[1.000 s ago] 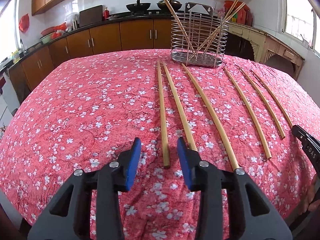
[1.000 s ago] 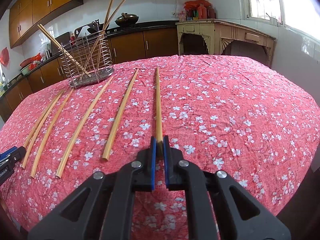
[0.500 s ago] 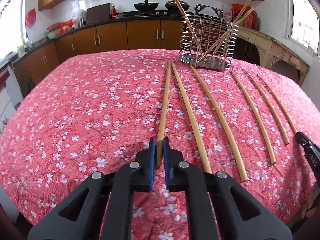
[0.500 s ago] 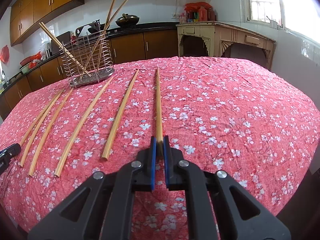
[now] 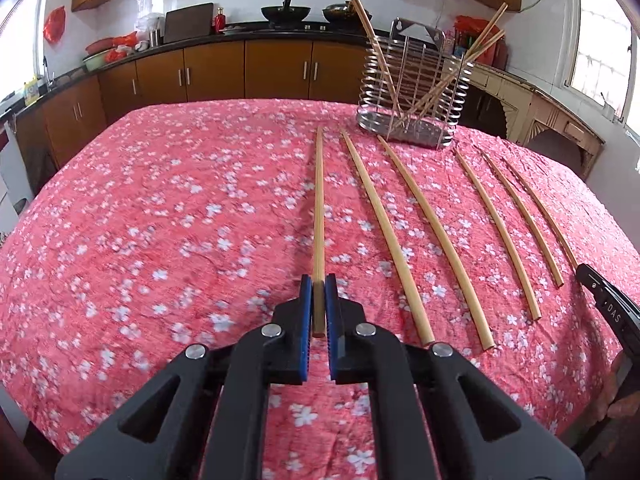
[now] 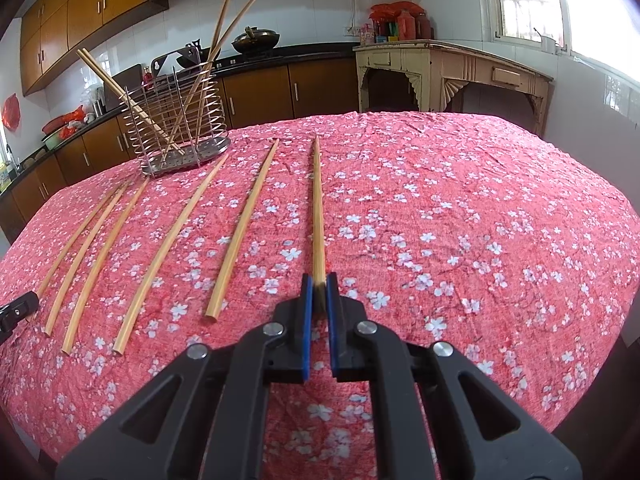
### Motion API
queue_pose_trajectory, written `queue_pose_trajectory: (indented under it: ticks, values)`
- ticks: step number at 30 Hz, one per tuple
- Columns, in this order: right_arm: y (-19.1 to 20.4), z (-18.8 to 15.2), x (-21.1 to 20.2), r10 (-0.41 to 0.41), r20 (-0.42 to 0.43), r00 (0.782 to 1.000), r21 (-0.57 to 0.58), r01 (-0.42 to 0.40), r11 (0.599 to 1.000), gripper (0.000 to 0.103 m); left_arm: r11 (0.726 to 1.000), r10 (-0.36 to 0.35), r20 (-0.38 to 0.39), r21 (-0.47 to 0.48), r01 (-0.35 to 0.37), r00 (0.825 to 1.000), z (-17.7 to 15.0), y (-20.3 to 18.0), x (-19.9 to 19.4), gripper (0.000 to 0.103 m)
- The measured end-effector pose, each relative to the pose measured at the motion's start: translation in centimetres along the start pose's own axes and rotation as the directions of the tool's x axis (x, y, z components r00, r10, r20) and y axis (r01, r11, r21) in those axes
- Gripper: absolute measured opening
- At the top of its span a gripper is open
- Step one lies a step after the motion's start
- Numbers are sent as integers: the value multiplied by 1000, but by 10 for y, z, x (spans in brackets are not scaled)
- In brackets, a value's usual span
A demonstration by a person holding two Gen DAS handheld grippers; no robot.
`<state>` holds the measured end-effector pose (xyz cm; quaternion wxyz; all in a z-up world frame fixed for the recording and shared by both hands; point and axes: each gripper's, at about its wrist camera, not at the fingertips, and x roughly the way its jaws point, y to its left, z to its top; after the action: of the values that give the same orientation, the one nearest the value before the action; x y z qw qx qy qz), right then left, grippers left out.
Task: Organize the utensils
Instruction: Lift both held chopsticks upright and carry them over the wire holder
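Observation:
Several long bamboo chopsticks lie in a row on the red flowered tablecloth (image 5: 160, 240). My left gripper (image 5: 319, 286) is shut on the near end of the leftmost chopstick (image 5: 319, 208). My right gripper (image 6: 319, 285) is shut on the near end of the rightmost chopstick (image 6: 317, 208). Both held sticks point away toward the far side. A wire utensil holder (image 5: 414, 92) at the table's far edge holds three chopsticks; it also shows in the right wrist view (image 6: 180, 128). The right gripper's tip shows at the left view's right edge (image 5: 608, 304).
Loose chopsticks lie between the two held ones (image 5: 384, 232) (image 6: 240, 232). Kitchen counters and cabinets (image 5: 240, 68) run behind the table. A pale wooden side table (image 6: 448, 76) stands at the back right. The table edge falls off close below both grippers.
My left gripper was open around the leftmost chopstick's end, then closed on it and has lifted slightly. My right gripper stays shut on its chopstick and has barely moved.

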<state>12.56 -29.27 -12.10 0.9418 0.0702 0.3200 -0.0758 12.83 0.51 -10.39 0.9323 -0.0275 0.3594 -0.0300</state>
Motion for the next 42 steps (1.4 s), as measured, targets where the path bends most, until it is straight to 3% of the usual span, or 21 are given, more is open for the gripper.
queue_pose_trajectory:
  ticks: [11,24,31,42]
  values:
    - [-5,48,-34,-4,148,989,-17,6,1000,8,999,26,163,35,-32,986,38,16,-42,6]
    - [-9,114,-68,9,304,953,-38,2,999,8,997,60,343,15,-70,937,102,38,-81,7]
    - [-11,149,-80,35,359,933,-28,-26,999,8,997,64,398,10,-74,915,126,42,-94,7]
    - [-9,190,-96,91,405,910,-31,-86,996,8,998,52,420,-3,-56,906,151,44,-104,6]
